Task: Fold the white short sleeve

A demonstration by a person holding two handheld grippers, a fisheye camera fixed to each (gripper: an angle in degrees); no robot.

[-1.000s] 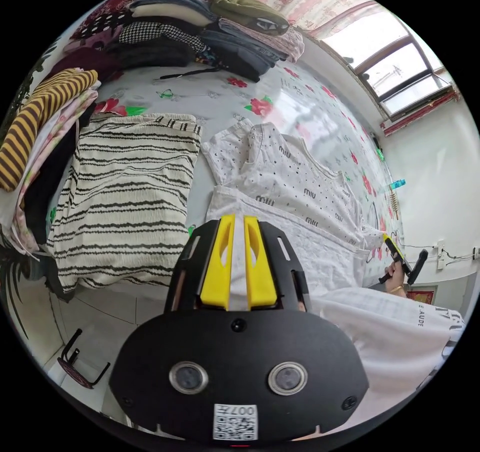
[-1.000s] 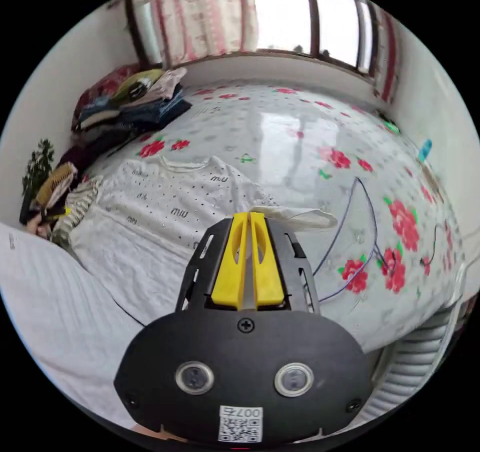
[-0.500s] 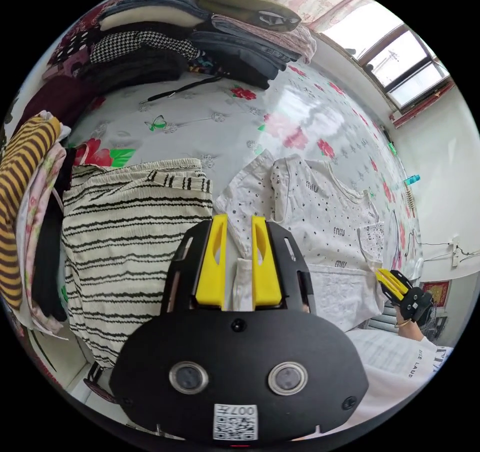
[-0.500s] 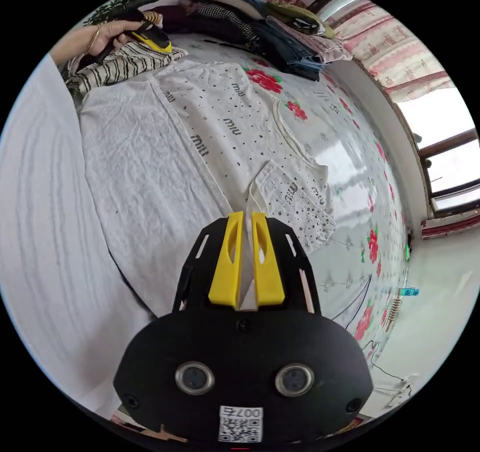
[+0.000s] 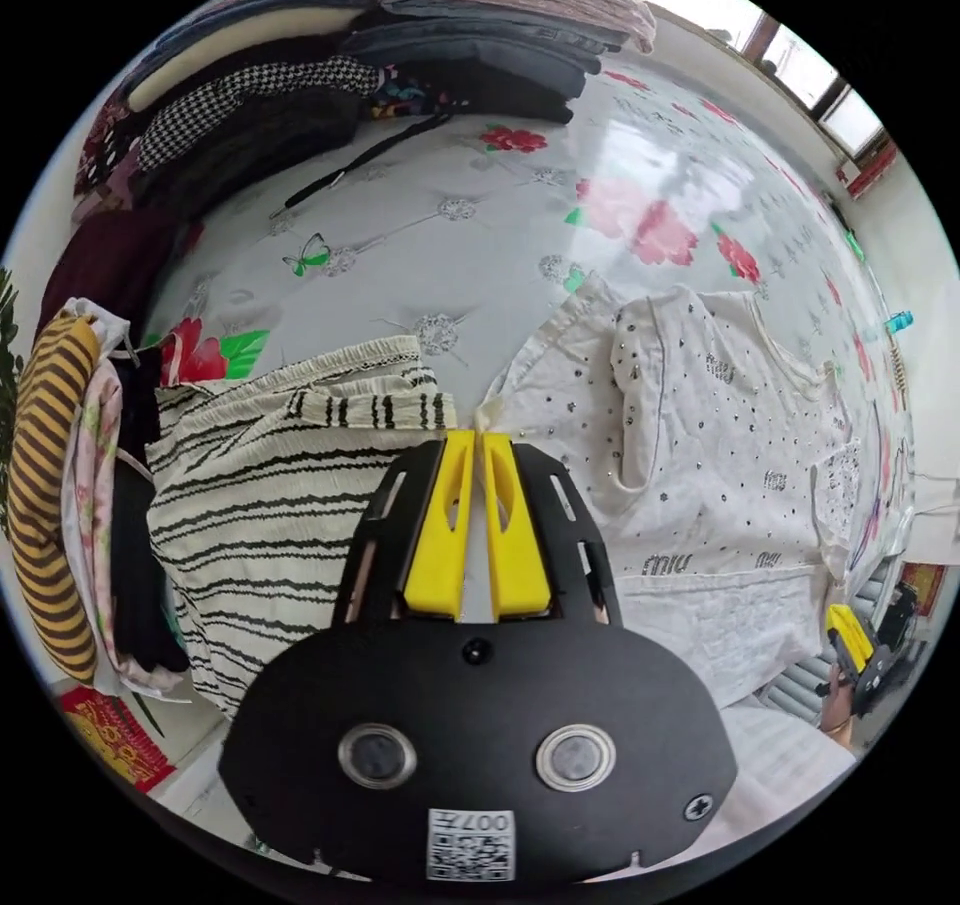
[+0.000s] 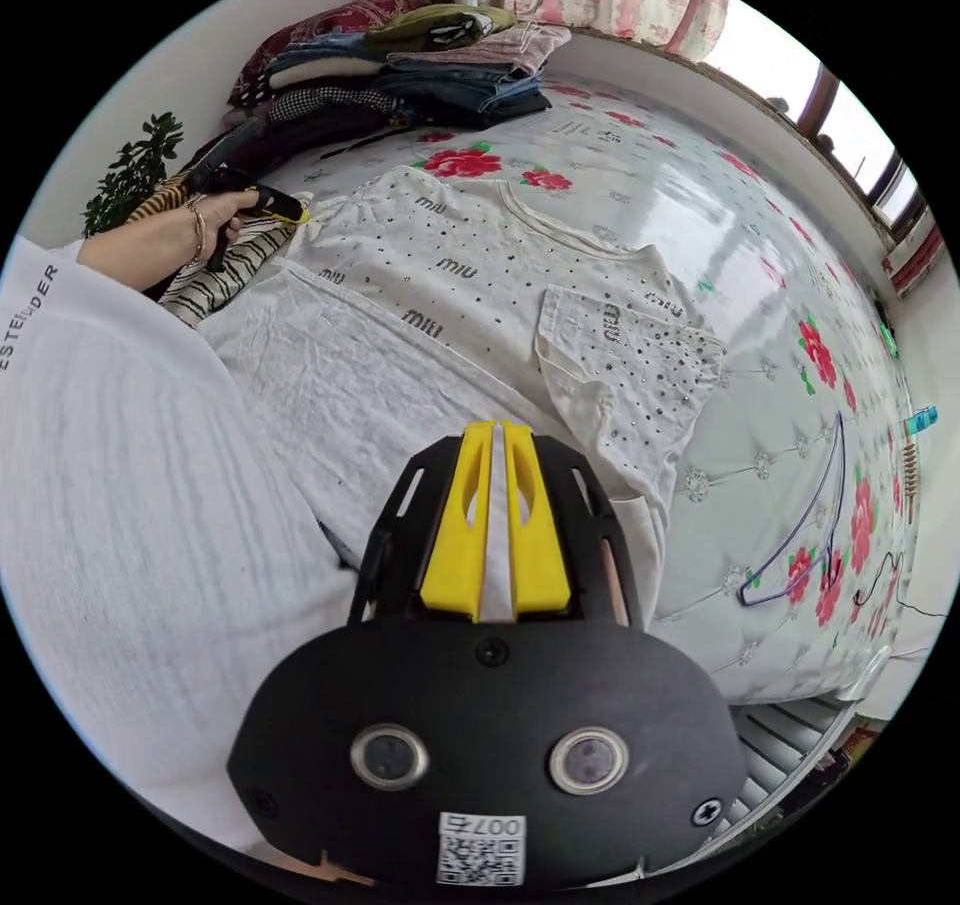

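The white studded short sleeve shirt [image 5: 700, 425] [image 6: 450, 275] lies flat on the flowered bed, its lower part folded up. My left gripper [image 5: 478, 437] is shut on the tip of one sleeve [image 5: 550, 385], next to the striped garment; a hand holds it [image 6: 295, 215] there in the right gripper view. The other sleeve [image 6: 620, 345] lies folded inward on the chest. My right gripper [image 6: 497, 430] hovers over the folded lower part with its jaws together; it [image 5: 848, 635] sits just off the bed's near edge in the left gripper view.
A black-and-white striped garment [image 5: 270, 505] [image 6: 215, 280] lies beside the shirt. Stacked folded clothes [image 5: 400, 55] [image 6: 400, 55] line the far edge of the bed and more hang at the side [image 5: 50, 465]. A thin cable [image 6: 800, 535] loops on the bed. The person's white sleeve [image 6: 130, 505] is close.
My left gripper let go of the folded lower edge, opened, moved up and shut on the sleeve tip. My right gripper laid its sleeve onto the chest and drew back.
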